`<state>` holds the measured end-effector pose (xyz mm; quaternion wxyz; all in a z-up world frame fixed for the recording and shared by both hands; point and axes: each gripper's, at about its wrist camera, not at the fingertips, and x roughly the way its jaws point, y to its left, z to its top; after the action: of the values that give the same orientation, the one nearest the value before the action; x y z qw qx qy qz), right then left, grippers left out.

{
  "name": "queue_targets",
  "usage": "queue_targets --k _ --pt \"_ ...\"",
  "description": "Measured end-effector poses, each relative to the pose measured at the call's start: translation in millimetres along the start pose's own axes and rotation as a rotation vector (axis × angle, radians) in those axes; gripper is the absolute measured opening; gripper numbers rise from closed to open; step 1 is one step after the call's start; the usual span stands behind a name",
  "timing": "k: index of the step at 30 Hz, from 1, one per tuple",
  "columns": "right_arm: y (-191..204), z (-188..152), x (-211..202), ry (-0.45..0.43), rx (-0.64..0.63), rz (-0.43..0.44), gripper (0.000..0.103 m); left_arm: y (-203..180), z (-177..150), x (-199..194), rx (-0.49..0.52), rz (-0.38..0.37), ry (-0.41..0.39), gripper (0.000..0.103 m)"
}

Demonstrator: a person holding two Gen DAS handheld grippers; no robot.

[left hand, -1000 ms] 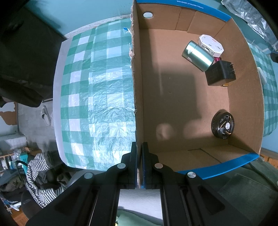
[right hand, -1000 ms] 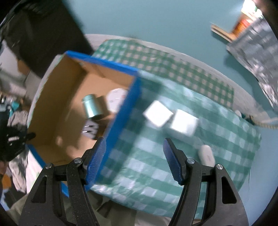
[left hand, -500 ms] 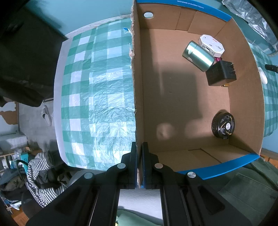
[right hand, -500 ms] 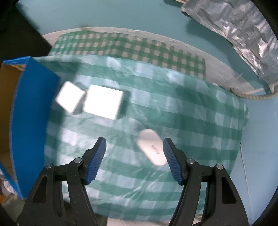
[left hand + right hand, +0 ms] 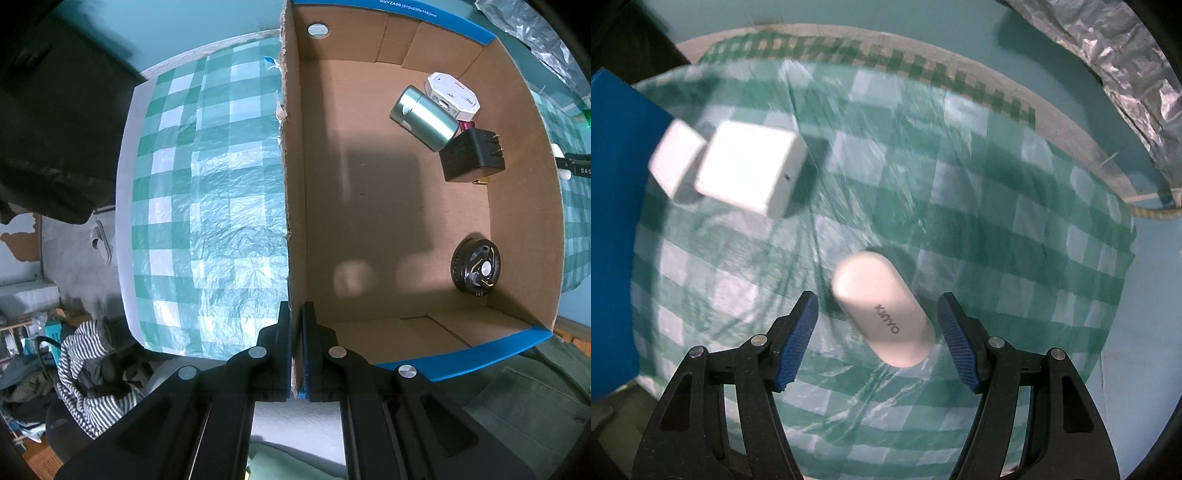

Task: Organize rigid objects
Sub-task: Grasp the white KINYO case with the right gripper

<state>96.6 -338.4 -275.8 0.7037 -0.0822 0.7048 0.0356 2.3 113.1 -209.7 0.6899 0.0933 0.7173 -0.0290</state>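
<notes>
- White and oblong, the capsule-shaped case [image 5: 884,312] is found on the checked cloth [image 5: 1015,236], between the half-open jaws of the right gripper [image 5: 877,330], untouched.
- Its narrow sides are best squared to the pads before closing.
- The cardboard box [image 5: 517,229] is steadied by its wall, pinched in the left gripper [image 5: 296,332].

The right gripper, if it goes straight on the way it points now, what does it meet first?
Most likely the white oval case lying between the open right gripper fingers on the checked cloth; the remaining gap is unclear.
</notes>
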Motion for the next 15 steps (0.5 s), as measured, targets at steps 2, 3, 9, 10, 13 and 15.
queue_targets --k 2,3,9,10,13,15 --pt "-0.9 -2.1 6.6 0.021 0.004 -0.004 0.063 0.2 -0.2 0.1 -0.001 0.000 0.000 0.004" --pt "-0.9 -3.0 8.6 0.033 0.009 0.002 0.055 0.3 -0.3 0.2 -0.002 0.000 0.001 0.004" --pt "3.1 -8.2 8.3 0.056 0.033 0.078 0.037 0.4 -0.5 0.2 -0.002 0.000 0.001 0.004" --pt "4.2 -7.8 8.4 0.056 0.034 0.082 0.037 0.3 -0.5 0.2 -0.003 -0.001 0.001 0.004" --pt "6.1 -4.7 9.2 0.052 0.048 0.080 0.037 0.2 -0.5 0.2 -0.001 0.000 0.001 0.004" --pt "7.1 -1.4 9.4 0.046 0.057 0.074 0.037 0.6 -1.0 0.3 -0.001 -0.001 0.001 0.004"
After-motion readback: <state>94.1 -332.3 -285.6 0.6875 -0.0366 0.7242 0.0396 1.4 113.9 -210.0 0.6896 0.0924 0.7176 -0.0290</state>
